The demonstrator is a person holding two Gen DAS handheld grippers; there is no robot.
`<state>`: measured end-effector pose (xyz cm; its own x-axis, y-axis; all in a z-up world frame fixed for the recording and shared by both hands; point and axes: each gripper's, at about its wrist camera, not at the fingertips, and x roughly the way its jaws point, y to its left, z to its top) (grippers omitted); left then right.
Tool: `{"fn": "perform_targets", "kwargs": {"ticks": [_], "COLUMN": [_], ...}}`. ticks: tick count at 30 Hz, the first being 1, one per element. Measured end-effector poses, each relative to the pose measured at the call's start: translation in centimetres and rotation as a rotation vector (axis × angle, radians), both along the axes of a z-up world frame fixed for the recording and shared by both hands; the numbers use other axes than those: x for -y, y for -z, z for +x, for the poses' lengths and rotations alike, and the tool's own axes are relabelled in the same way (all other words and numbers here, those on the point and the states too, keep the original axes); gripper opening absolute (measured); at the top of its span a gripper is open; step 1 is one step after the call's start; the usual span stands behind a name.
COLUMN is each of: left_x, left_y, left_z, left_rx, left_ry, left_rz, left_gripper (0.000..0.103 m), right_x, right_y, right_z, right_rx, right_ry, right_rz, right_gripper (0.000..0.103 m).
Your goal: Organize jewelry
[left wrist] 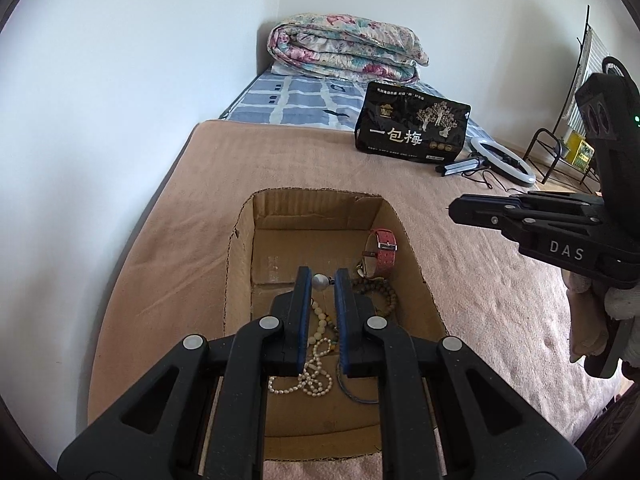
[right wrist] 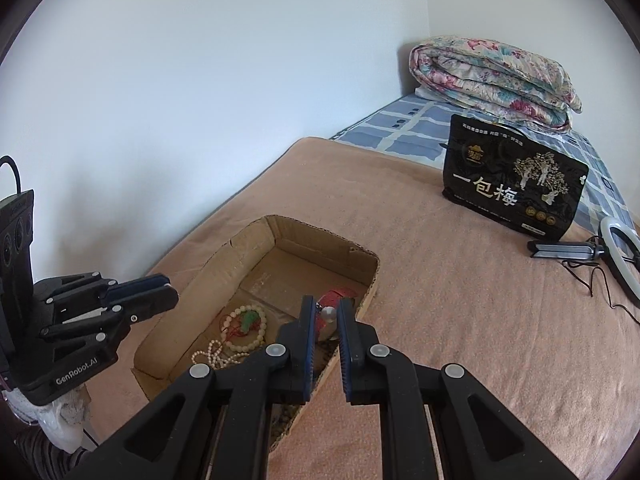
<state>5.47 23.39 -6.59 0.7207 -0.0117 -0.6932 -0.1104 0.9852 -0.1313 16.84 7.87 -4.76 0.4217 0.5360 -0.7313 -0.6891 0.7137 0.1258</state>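
Black linkage arms of the left gripper (left wrist: 323, 280) fill the bottom of the left wrist view, its blue-padded jaws narrowly parted above an open cardboard box (left wrist: 240, 264) on a tan blanket (left wrist: 480, 280). Between the tips sits a small silvery ball; whether the pads touch it is hard to tell. Below, partly hidden by the fingers, lie a pearl strand (left wrist: 308, 380), a cream bead bracelet (left wrist: 320, 320) and a thin blue ring. Right of the fingers a brown bead bracelet (left wrist: 380, 292) lies against the box wall beside a watch (left wrist: 380, 254) with a pink strap. At the right edge the right gripper (left wrist: 452, 205) is seen side-on, marked "DAS", jaws together as far as shows, holding nothing. Behind stand a black bag (left wrist: 412, 126) printed "一包梅", a ring light (left wrist: 504, 162) and a folded floral quilt (left wrist: 344, 46). From the right wrist view, the right gripper (right wrist: 325, 312) hangs over the box (right wrist: 224, 264) rim, jaws narrowly parted, again with a silvery ball between the tips and the watch (right wrist: 336, 298) mostly hidden behind them. Only here does a green and red charm show inside the cream bracelet (right wrist: 248, 328); the pearl strand (right wrist: 212, 354) is cut off by the arm. The left gripper (right wrist: 172, 286) at the left, marked "GenRobot.AI", looks nearly closed and empty. The bag (right wrist: 516, 184) stands behind.
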Motion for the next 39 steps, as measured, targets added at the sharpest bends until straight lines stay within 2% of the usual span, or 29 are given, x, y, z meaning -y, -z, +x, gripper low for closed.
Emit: {"fn": "perform_targets", "kwargs": {"ticks": [13, 16, 18, 19, 20, 21, 22, 23, 26, 34, 39], "left_x": [-0.2, -0.3, -0.3, -0.3, -0.3, -0.3, -0.2, -0.2, 0.0, 0.6, 1.4], "left_y": [0.4, 0.4, 0.4, 0.5, 0.5, 0.4, 0.3, 0.2, -0.1, -1.1, -2.7], "left_z": [-0.3, -0.2, -0.1, -0.1, -0.1, -0.1, -0.3, -0.5, -0.6, -1.3, -2.3], "left_rx": [-0.007, -0.006, -0.006, -0.009, -0.011, -0.005, 0.007, 0.018, 0.019, 0.034, 0.063], "left_ry": [0.000, -0.001, 0.001, 0.001, 0.001, -0.001, -0.005, -0.008, -0.008, -0.006, -0.004], "left_rz": [0.000, -0.005, -0.013, -0.012, -0.013, -0.016, -0.018, -0.017, -0.005, 0.019, 0.044], "left_gripper": [0.010, 0.010, 0.010, 0.015, 0.034, 0.045, 0.058, 0.060, 0.060, 0.061, 0.061], "right_x": [-3.4, -3.4, -3.3, -3.3, -3.2, -3.2, -3.1, -2.9, -2.6, -1.7, -0.6], "right_y": [1.1, 1.0, 0.9, 0.8, 0.8, 0.7, 0.6, 0.4, 0.0, -1.4, -2.7], "right_z": [0.6, 0.6, 0.5, 0.5, 0.5, 0.5, 0.5, 0.4, 0.2, -0.6, -1.9], "right_rx": [-0.026, -0.018, -0.010, -0.007, -0.003, 0.002, 0.009, 0.017, 0.035, 0.070, 0.095], "right_ry": [-0.030, -0.029, -0.024, -0.020, -0.015, -0.008, 0.002, 0.011, 0.029, 0.068, 0.086], "right_rz": [-0.001, -0.003, -0.005, -0.006, -0.007, -0.009, -0.008, -0.006, -0.009, -0.022, -0.022], "right_gripper": [0.011, 0.024, 0.029, 0.034, 0.045, 0.052, 0.064, 0.072, 0.084, 0.094, 0.094]}}
